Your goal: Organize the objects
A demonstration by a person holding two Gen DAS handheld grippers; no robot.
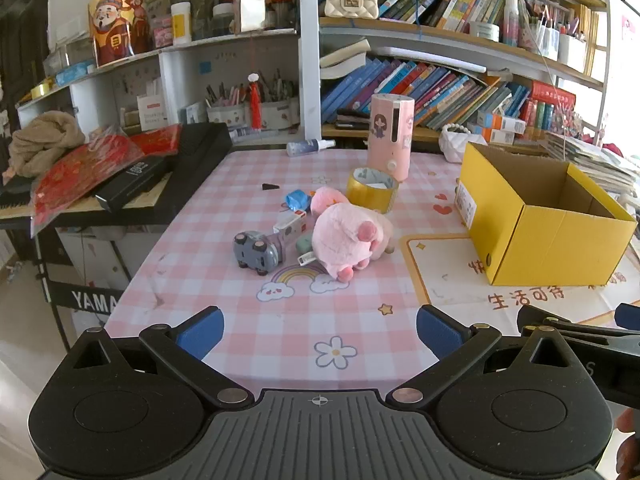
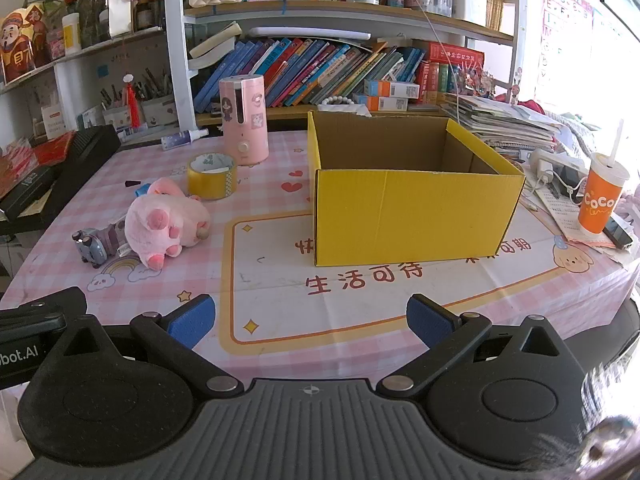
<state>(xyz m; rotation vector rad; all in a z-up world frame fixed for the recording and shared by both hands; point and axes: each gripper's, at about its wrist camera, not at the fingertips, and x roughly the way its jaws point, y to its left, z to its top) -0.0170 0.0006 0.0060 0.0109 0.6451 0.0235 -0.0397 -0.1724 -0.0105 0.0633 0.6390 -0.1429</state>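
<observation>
A pink plush toy point(image 1: 349, 239) lies on the checked tablecloth, also in the right wrist view point(image 2: 162, 222). Beside it lie a grey toy car point(image 1: 256, 252) point(image 2: 90, 246), a small white box point(image 1: 290, 226), a blue object point(image 1: 298, 199) and a yellow tape roll point(image 1: 372, 189) point(image 2: 212, 176). An open, empty yellow cardboard box point(image 1: 544, 232) point(image 2: 412, 208) stands to the right. My left gripper point(image 1: 320, 334) is open and empty, near the table's front edge, short of the toys. My right gripper point(image 2: 308, 320) is open and empty in front of the box.
A tall pink cylinder point(image 1: 391, 136) point(image 2: 244, 120) and a spray bottle point(image 1: 310, 147) stand behind the toys. An orange drink cup point(image 2: 602, 196), papers and cables lie at the right. A black keyboard point(image 1: 132, 188) borders the table's left side. Bookshelves point(image 2: 340, 64) rise behind.
</observation>
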